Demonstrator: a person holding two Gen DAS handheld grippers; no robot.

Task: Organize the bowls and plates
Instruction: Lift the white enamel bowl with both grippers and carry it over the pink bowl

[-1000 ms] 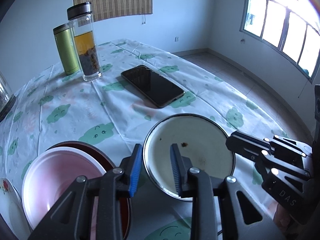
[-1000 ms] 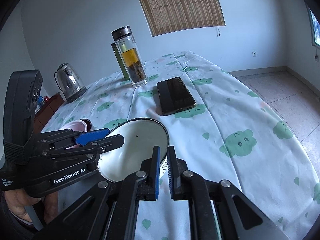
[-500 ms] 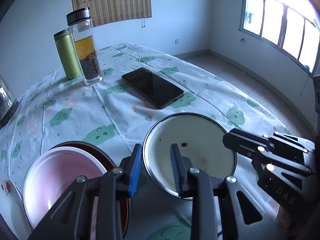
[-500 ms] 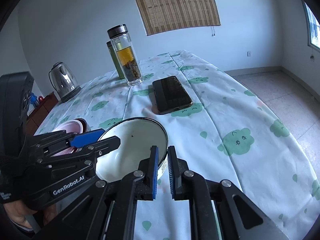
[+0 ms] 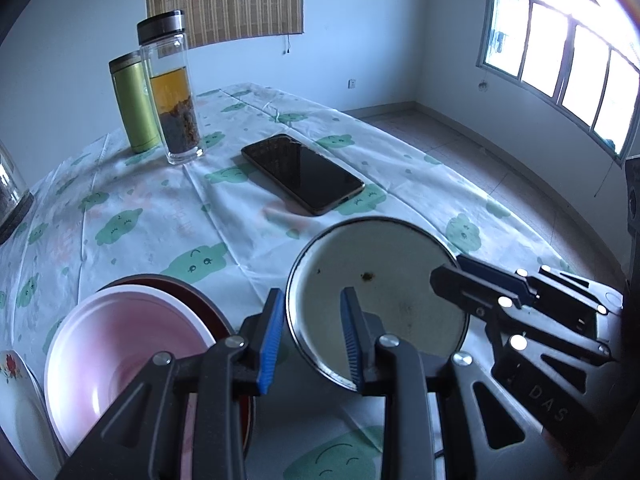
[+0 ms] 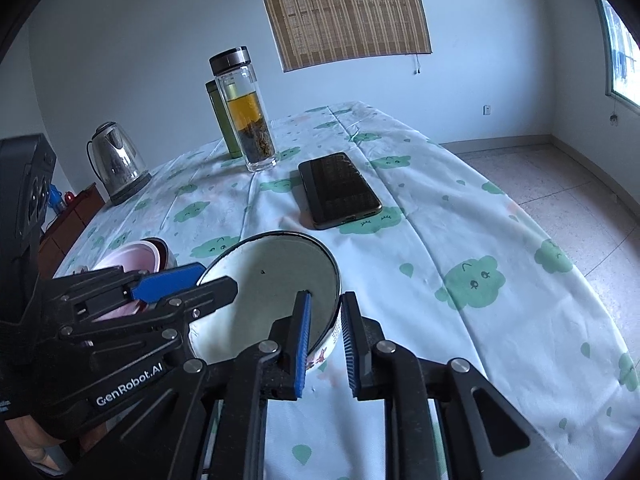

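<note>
A white enamel bowl with a dark rim sits near the table's front edge. My left gripper straddles its left rim, one blue pad outside and one inside, and grips the wall. My right gripper straddles the opposite rim. Its jaws are opening, and the wall stands between the pads with a visible gap. Left of the enamel bowl, a pink bowl rests inside a dark red bowl. A white flowered plate shows at the far left edge.
A black phone lies flat just beyond the bowl. A glass tea bottle and a green flask stand farther back, with a steel kettle at the back left. The tablecloth drops off to the floor on the right.
The right gripper's pads were closed on the bowl's rim and have now parted. The left gripper and the bowl have kept their place.
</note>
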